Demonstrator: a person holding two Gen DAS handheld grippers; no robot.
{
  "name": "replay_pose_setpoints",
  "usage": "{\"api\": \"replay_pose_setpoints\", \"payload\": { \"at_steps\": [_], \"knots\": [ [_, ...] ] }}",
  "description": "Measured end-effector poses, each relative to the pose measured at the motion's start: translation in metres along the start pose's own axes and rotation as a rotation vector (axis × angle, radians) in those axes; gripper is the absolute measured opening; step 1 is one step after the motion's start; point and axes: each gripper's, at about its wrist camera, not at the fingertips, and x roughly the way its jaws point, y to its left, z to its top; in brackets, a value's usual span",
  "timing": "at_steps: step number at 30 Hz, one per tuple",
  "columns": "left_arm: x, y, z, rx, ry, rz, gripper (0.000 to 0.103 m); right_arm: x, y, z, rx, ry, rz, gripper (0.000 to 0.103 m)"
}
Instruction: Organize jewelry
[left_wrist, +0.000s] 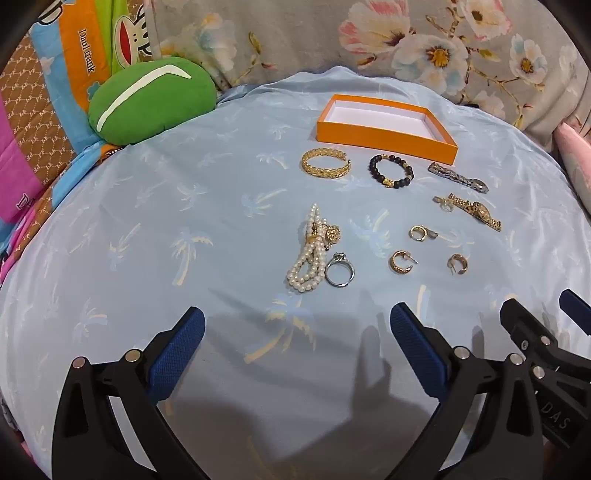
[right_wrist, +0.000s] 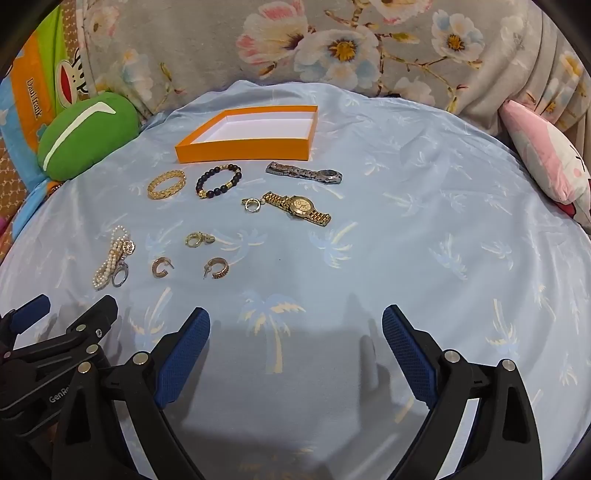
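Note:
An empty orange box (left_wrist: 384, 138) (right_wrist: 240, 151) with a white inside sits at the back of the light blue cloth. In front of it lie a gold bangle (left_wrist: 325, 163) (right_wrist: 166, 184), a black bead bracelet (left_wrist: 390, 171) (right_wrist: 218, 181), a silver watch (left_wrist: 458, 178) (right_wrist: 304, 172) and a gold watch (left_wrist: 469, 210) (right_wrist: 299, 206). Nearer lie a pearl strand (left_wrist: 306, 258) (right_wrist: 110, 256), a silver ring (left_wrist: 339, 273) (right_wrist: 120, 275) and several gold hoop earrings (left_wrist: 400, 262) (right_wrist: 218, 267). My left gripper (left_wrist: 295, 323) and right gripper (right_wrist: 295, 321) are open and empty, side by side, short of the jewelry.
A green cushion (left_wrist: 147, 98) (right_wrist: 86, 134) lies at the back left and a pink cushion (right_wrist: 546, 158) at the right. Floral fabric (right_wrist: 332, 48) rises behind the cloth. The right gripper shows at the left wrist view's right edge (left_wrist: 535, 325).

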Motion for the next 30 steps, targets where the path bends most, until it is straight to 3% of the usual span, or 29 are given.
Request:
{"api": "replay_pose_setpoints", "payload": {
  "at_steps": [20,30],
  "knots": [
    [0.005,0.008,-0.009,0.002,-0.006,0.001,0.098,0.0,-0.001,0.0,-0.001,-0.003,0.0,0.093],
    [-0.002,0.003,0.003,0.0,0.001,-0.006,0.098,0.0,-0.001,0.0,0.0,-0.003,0.0,0.093]
  ]
}}
